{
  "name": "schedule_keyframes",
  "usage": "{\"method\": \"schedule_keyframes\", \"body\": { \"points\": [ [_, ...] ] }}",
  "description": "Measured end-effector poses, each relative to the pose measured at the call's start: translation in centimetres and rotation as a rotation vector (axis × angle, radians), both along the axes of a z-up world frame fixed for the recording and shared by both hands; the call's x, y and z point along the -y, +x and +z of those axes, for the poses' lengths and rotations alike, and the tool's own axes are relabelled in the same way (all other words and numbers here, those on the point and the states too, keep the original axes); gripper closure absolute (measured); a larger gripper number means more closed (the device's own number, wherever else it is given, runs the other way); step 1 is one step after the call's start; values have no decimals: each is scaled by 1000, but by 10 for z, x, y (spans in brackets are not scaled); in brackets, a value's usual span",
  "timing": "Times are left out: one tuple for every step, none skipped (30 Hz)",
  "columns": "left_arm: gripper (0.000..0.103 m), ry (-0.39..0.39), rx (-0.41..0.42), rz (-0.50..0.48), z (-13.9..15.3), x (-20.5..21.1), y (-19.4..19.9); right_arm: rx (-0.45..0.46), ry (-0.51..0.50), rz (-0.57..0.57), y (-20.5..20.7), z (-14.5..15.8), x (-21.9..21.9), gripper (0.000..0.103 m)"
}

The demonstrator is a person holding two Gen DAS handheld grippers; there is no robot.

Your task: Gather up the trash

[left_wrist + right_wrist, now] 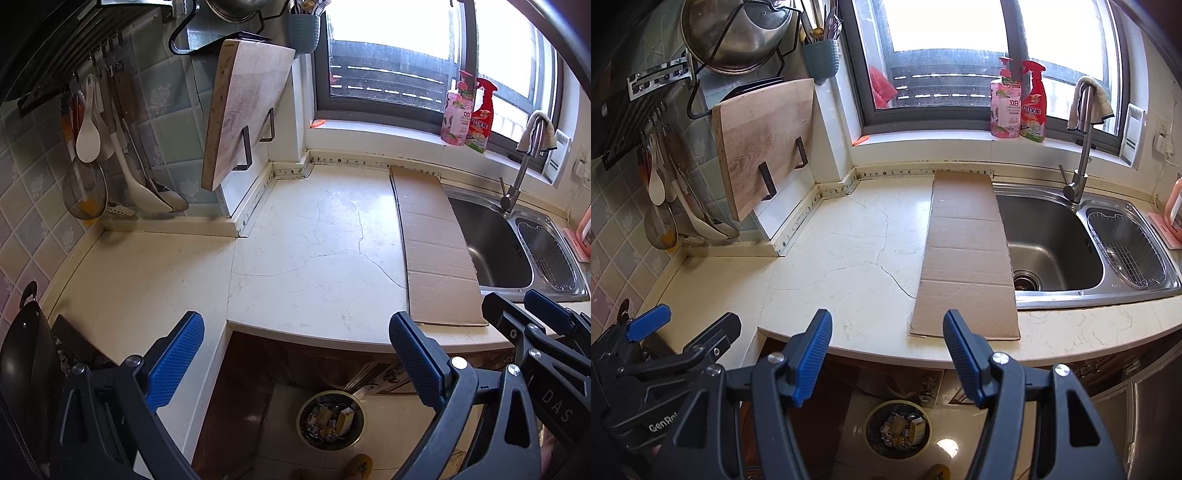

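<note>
A round bin [330, 420] holding several pieces of trash stands on the floor under the counter edge; it also shows in the right wrist view [898, 426]. My left gripper [295, 332] is open and empty, held above the counter's front edge and the bin. My right gripper [887, 334] is open and empty too, held beside it on the right. Each gripper shows in the other's view, the right one [528, 314] and the left one [690, 325]. The cream counter [849, 258] bears no loose trash that I can see.
A flat cardboard strip [967, 254] lies on the counter beside the steel sink [1052, 243] with its tap [1080, 158]. A wooden cutting board [764, 144] hangs at the back left, with utensils [110, 155]. Two bottles [1019, 103] stand on the sill. A black wok [26, 369] is at far left.
</note>
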State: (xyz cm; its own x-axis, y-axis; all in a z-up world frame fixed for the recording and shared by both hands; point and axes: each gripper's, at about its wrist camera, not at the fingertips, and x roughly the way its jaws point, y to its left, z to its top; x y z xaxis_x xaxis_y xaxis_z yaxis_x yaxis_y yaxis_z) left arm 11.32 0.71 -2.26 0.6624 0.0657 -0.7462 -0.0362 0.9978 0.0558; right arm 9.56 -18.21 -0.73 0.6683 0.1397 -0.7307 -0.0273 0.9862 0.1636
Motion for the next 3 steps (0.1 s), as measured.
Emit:
{"method": "schedule_keyframes", "body": {
  "points": [
    [4,-1,-1,3,0,1,1,-1,1,3,2,0,2,40],
    [4,-1,-1,4,0,2,2,-1,2,6,3,-1,3,40],
    [4,0,-2,6,0,3,3,-1,2,9,4,-1,4,40]
  ]
}}
